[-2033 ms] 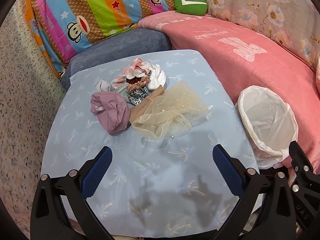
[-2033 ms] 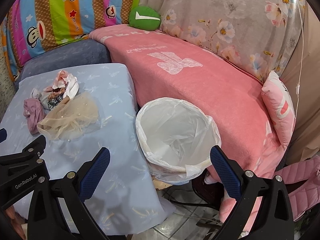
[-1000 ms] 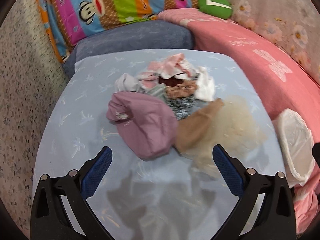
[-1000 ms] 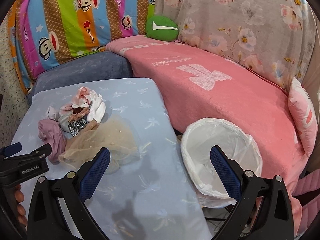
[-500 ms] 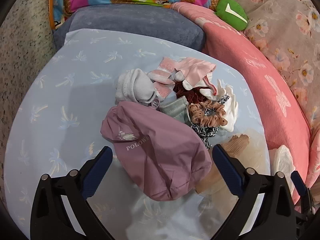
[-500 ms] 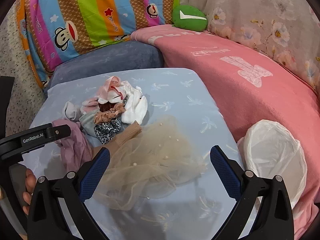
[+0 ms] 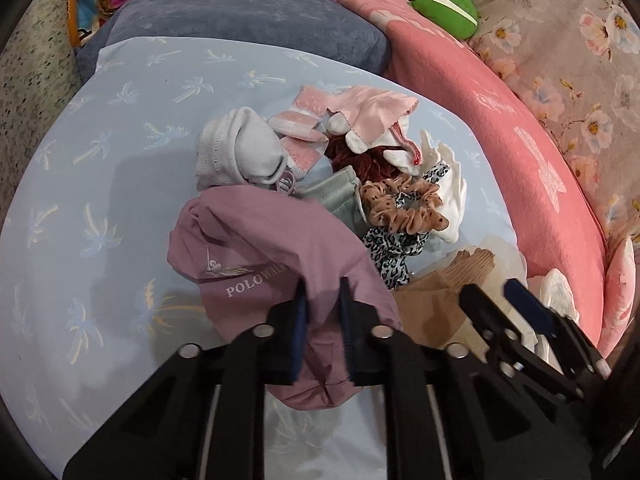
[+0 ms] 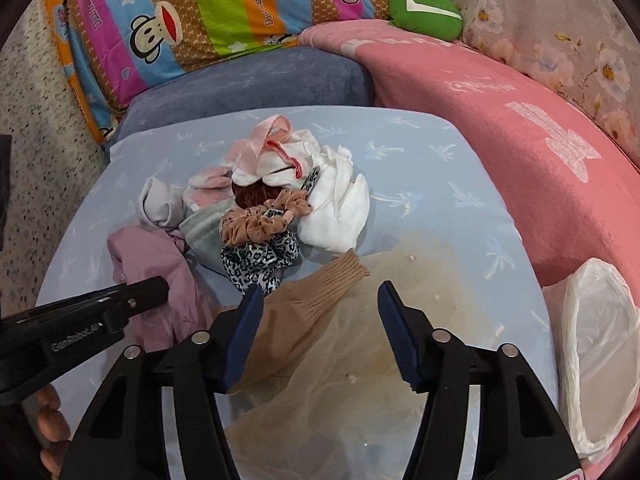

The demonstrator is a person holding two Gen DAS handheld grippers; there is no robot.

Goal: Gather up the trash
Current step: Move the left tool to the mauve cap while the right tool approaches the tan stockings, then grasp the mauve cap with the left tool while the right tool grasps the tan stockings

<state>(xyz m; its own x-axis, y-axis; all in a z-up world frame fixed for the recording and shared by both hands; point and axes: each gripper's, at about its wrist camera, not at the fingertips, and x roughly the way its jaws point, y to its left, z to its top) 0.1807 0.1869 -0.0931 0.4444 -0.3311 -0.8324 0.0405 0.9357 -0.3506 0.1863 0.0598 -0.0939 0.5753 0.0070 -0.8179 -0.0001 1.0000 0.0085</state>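
Note:
A heap of soft scraps lies on the blue-clothed table (image 8: 420,152). In it are a mauve cloth bag (image 7: 260,248), a beige tulle piece with a ribbed tan cuff (image 8: 344,340), scrunchies (image 8: 260,224), socks (image 7: 240,152) and white cloth (image 8: 340,208). My left gripper (image 7: 323,292) is closing, and its pads pinch a fold of the mauve bag. My right gripper (image 8: 318,300) hovers low over the beige tulle. Its jaws are closing with the fabric between them, but the pads stand apart from it. The white-lined bin (image 8: 600,360) stands off the table's right edge.
A pink-covered sofa (image 8: 520,140) curves behind and to the right of the table. A grey-blue cushion (image 8: 248,84), a striped cartoon pillow (image 8: 200,12) and a green plush (image 8: 424,12) sit at the back. A person's fingers (image 8: 48,420) show at the lower left.
Both grippers came forward and down onto the heap. The left jaws went from wide open to pinched on the mauve bag. The right jaws narrowed to about half over the beige tulle.

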